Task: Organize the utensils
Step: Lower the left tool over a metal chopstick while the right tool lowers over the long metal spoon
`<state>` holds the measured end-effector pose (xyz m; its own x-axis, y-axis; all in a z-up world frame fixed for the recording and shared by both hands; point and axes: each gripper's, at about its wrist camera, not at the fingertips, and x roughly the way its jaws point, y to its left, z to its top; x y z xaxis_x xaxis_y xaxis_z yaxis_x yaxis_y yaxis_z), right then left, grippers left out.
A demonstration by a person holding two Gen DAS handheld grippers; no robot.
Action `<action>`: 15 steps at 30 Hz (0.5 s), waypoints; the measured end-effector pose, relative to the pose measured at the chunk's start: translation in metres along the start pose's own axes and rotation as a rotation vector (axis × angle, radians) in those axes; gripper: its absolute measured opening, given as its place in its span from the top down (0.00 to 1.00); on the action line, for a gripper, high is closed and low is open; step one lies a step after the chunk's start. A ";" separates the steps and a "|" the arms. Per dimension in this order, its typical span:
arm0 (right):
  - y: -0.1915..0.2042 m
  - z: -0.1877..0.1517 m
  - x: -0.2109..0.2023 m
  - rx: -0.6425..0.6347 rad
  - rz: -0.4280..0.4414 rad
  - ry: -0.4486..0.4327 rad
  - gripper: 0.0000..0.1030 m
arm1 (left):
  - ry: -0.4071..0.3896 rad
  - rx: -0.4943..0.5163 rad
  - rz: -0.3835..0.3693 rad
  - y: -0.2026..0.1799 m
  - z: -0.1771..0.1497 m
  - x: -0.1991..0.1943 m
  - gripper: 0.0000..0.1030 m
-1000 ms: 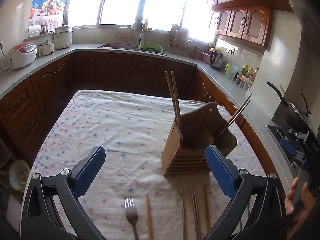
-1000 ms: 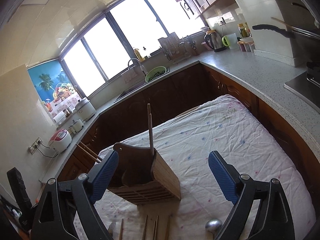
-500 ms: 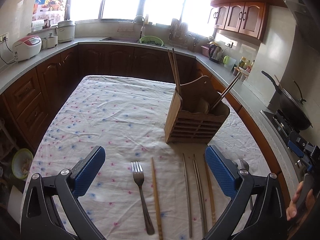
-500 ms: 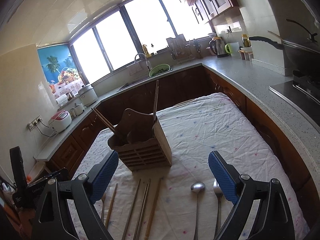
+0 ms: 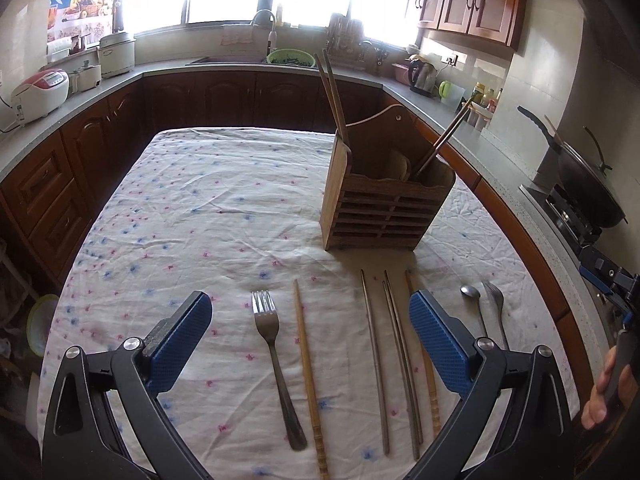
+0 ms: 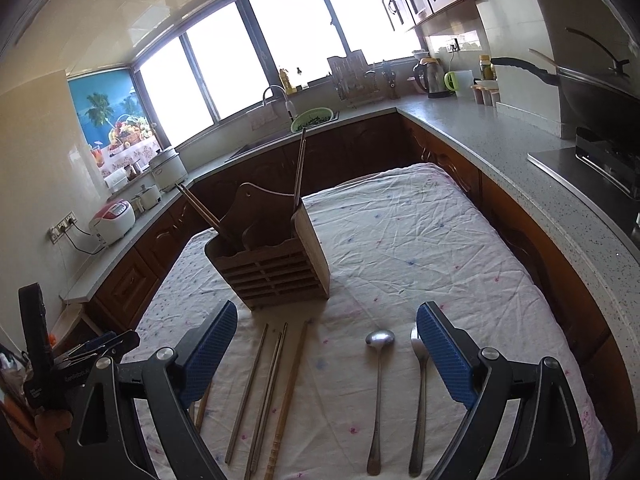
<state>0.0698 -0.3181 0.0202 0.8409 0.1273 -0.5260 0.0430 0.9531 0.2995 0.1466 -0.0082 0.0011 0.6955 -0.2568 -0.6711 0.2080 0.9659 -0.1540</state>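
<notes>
Slatted brown wooden utensil caddy (image 5: 384, 204) stands upright on the floral-print white tablecloth (image 5: 192, 216). Inside: a pair of dark wooden chopsticks (image 5: 331, 92) upright at one end, another dark pair (image 5: 442, 140) leaning out of the opposite corner.

On the cloth in front of the caddy, all lying loose:
- steel fork (image 5: 274, 356)
- light bamboo chopstick (image 5: 308, 364) just beside it
- grey metal chopsticks (image 6: 256, 384), a light wooden one (image 6: 286, 392) alongside
- two steel spoons (image 6: 378, 384) side by side; a second fork (image 5: 495, 300) shows only in the left view

Left gripper (image 5: 310, 336) — blue pads spread wide, nothing between them, hovering over the fork and bamboo chopstick. Right gripper (image 6: 326, 342) — also spread wide and empty, above the spoons and chopsticks.

No legible writing on the utensils or caddy.
</notes>
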 end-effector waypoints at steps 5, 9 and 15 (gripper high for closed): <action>-0.003 -0.008 0.015 -0.008 -0.022 0.050 0.13 | 0.051 0.033 -0.005 -0.013 -0.001 0.024 0.10; -0.007 -0.016 0.029 -0.011 -0.041 0.101 0.24 | 0.089 0.045 -0.015 -0.020 -0.002 0.043 0.17; -0.016 -0.028 0.055 -0.016 -0.082 0.189 0.43 | 0.152 0.070 -0.020 -0.030 -0.002 0.078 0.34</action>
<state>0.1003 -0.3186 -0.0362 0.7188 0.0969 -0.6884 0.0971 0.9665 0.2374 0.1931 -0.0573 -0.0479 0.5797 -0.2628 -0.7713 0.2722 0.9546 -0.1207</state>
